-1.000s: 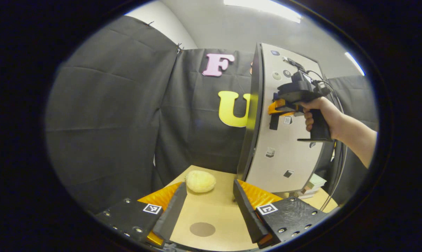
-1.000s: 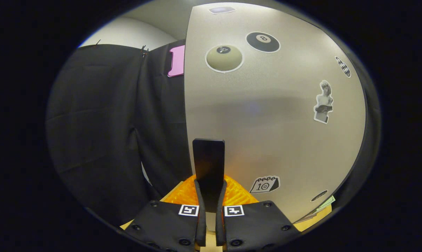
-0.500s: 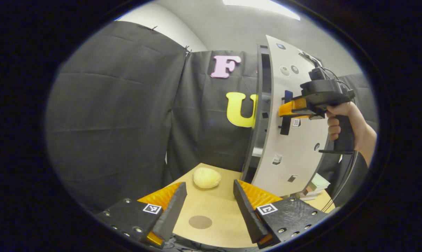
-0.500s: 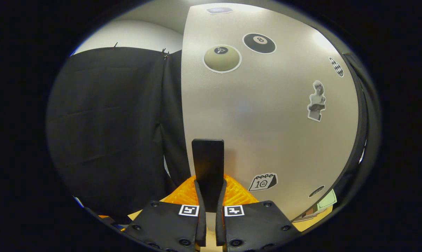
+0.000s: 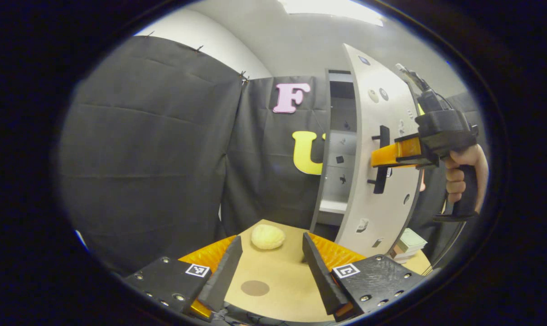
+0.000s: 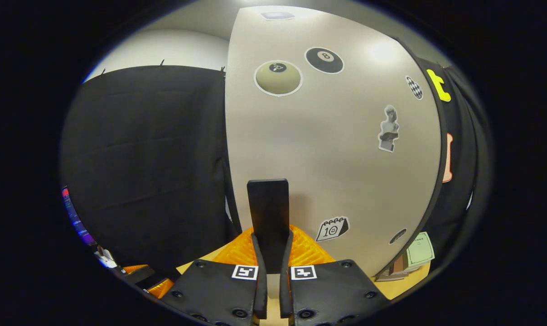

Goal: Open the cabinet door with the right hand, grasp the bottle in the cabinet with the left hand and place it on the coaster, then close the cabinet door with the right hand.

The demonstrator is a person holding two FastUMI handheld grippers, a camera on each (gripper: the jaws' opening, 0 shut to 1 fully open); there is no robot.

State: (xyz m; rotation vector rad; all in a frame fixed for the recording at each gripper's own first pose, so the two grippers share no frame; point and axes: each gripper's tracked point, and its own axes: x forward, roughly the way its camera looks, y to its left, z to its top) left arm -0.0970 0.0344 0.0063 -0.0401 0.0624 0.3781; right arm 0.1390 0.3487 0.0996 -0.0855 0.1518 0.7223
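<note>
The pale cabinet door [image 5: 368,181] with stickers stands partly open, swung toward me. My right gripper [image 5: 383,156], held by a hand [image 5: 464,174], is shut on the door's black upright handle [image 5: 382,159]. In the right gripper view that handle [image 6: 268,208] sits clamped between the fingers of the right gripper [image 6: 270,242], against the door [image 6: 336,149]. Through the gap I see the cabinet's grey inside and a shelf [image 5: 339,156]; the door hides the rest. A brown round coaster [image 5: 255,288] lies on the wooden table [image 5: 282,276] between the fingers of my open left gripper [image 5: 271,265].
A pale yellow rounded lump [image 5: 268,237] lies on the table in front of the cabinet. A stack of booklets [image 5: 408,242] [image 6: 413,256] sits at the door's lower right. Black cloth walls close the left and back.
The door has swung further open with the right gripper on its handle, and the cabinet's inside now shows through the gap. The left gripper has stayed open above the table.
</note>
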